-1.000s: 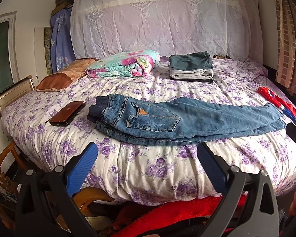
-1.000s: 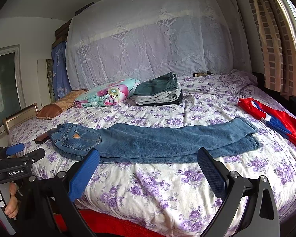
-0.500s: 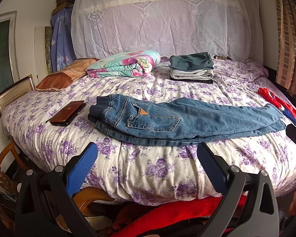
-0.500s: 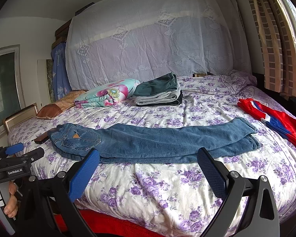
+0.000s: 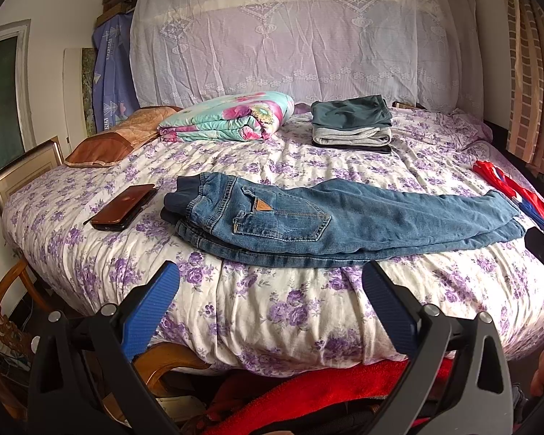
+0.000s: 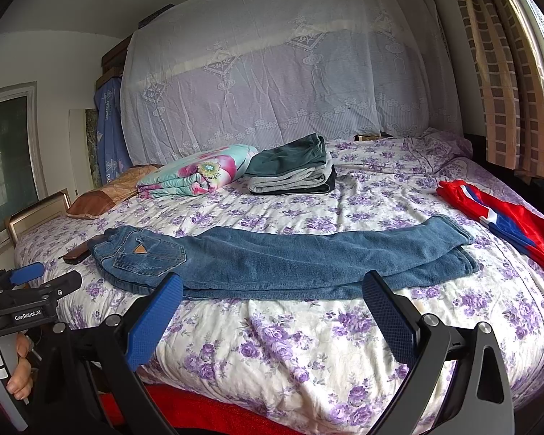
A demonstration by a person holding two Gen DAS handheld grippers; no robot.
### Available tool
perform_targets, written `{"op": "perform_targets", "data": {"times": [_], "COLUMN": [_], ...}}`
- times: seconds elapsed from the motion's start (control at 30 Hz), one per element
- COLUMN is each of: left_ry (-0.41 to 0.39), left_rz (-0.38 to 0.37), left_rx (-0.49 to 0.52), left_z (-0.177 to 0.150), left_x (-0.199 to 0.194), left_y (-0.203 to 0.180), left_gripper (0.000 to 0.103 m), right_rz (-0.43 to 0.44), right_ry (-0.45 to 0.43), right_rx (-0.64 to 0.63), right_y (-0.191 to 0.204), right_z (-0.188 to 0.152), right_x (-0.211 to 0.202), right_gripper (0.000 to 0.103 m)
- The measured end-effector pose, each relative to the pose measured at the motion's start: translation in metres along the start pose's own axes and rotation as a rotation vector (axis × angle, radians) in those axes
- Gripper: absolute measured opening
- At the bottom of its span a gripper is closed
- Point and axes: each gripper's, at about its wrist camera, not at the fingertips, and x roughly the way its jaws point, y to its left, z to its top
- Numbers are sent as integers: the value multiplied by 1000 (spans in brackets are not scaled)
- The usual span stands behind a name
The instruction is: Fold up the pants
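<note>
The jeans (image 5: 344, 224) lie flat across the near half of the bed (image 5: 272, 308), already doubled lengthwise so one leg rests on the other, waistband toward the left and cuffs toward the right. In the right wrist view the jeans (image 6: 272, 257) show a back pocket with a small tan patch facing up and the two cuffs slightly offset at the right end. Denim of this kind is probably soft but fairly heavy and thick; it should drape rather than hold a shape, and the doubled layers may slide on each other if only the top one is pinched. The elastic waistband and the stacked cuffs look like the firmest places to take hold, gripping both layers at once.

The left gripper (image 5: 272, 311) hovers at the bed's near edge, jaws spread wide and empty, well short of the cloth. The right gripper (image 6: 272, 319) is likewise wide apart, holding nothing.

A brown phone case (image 5: 121, 208) sits just beside the waistband, and a red garment (image 6: 507, 224) lies near the cuffs. Folded clothes (image 5: 351, 123) and a floral quilt (image 5: 232, 119) rest farther back.
</note>
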Motion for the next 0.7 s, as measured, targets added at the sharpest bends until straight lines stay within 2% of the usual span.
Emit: {"op": "perform_targets", "data": {"times": [0.7], "left_ry": [16], "left_rz": [-1], "left_rx": [-2], "left_z": [-7], "left_x": [3], "left_y": [-6], "left_gripper": [98], "right_rz": [-2], "right_ry": [8], "right_rx": [7], "right_y": [-3], "right_z": [-1], "right_x": [2], "right_gripper": [99]}}
